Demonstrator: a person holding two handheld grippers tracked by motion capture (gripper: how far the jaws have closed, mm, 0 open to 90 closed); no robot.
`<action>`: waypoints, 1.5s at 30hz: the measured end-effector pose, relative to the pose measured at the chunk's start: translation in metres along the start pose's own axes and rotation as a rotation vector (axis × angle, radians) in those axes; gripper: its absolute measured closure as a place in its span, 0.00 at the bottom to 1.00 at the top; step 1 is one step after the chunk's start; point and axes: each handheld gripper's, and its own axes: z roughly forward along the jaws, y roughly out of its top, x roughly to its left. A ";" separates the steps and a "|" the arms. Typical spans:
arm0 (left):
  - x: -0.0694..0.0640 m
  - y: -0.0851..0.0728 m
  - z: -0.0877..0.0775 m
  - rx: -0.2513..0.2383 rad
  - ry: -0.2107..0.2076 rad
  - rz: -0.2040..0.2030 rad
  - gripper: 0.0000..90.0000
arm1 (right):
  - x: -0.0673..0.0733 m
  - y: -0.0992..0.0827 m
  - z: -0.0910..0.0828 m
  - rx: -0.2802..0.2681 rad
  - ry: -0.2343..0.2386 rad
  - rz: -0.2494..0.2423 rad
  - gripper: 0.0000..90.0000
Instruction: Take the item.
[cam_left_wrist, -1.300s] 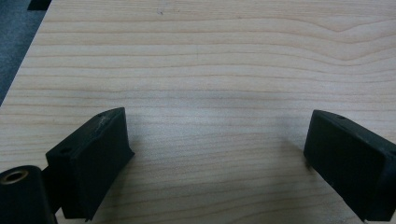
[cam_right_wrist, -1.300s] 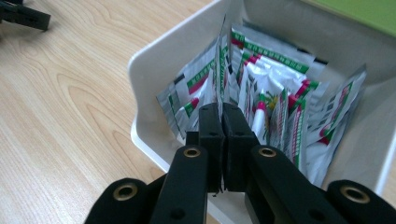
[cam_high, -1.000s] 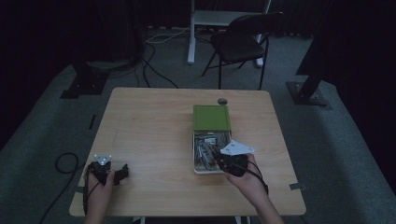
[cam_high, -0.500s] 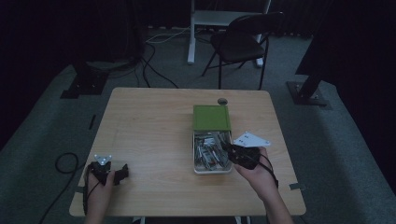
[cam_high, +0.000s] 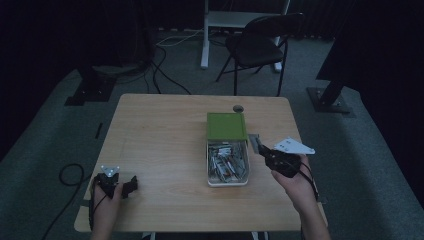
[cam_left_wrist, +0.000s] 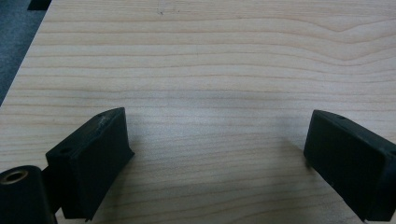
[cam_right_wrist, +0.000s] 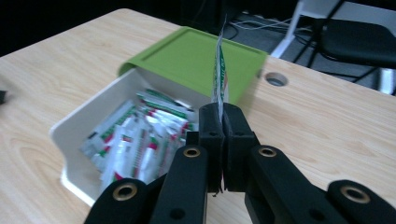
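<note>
A white box (cam_high: 227, 182) stands right of the table's middle, its green lid (cam_high: 226, 126) slid back over the far half. Several small sachets (cam_high: 227, 162) lie in the uncovered part. My right gripper (cam_high: 265, 154) hovers just right of the box, shut on one sachet (cam_high: 254, 143). In the right gripper view that sachet (cam_right_wrist: 220, 70) stands edge-on, pinched between the closed jaws of the gripper (cam_right_wrist: 222, 116), in front of the lid (cam_right_wrist: 196, 56) and the box rim (cam_right_wrist: 70, 135). My left gripper (cam_high: 129, 186) rests at the front left, open (cam_left_wrist: 217, 154) over bare wood.
A round cable hole (cam_high: 238, 108) sits in the table behind the lid. A dark chair (cam_high: 260, 40) and floor cables (cam_high: 165, 75) lie beyond the far edge. A stand base (cam_high: 330, 100) is on the floor at the right.
My right gripper has drawn away from the box to the right and risen a little, carrying the sachet. The left gripper has stayed put.
</note>
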 end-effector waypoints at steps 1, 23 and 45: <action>0.000 0.000 0.000 0.000 0.000 0.000 0.08 | -0.003 -0.001 -0.002 0.000 -0.008 0.004 0.98; 0.000 0.000 0.000 0.000 0.000 0.000 0.08 | -0.061 -0.053 -0.017 0.058 -0.155 0.112 0.98; 0.000 0.000 0.000 0.001 0.000 0.000 0.08 | -0.088 -0.107 0.005 0.178 -0.232 0.183 0.98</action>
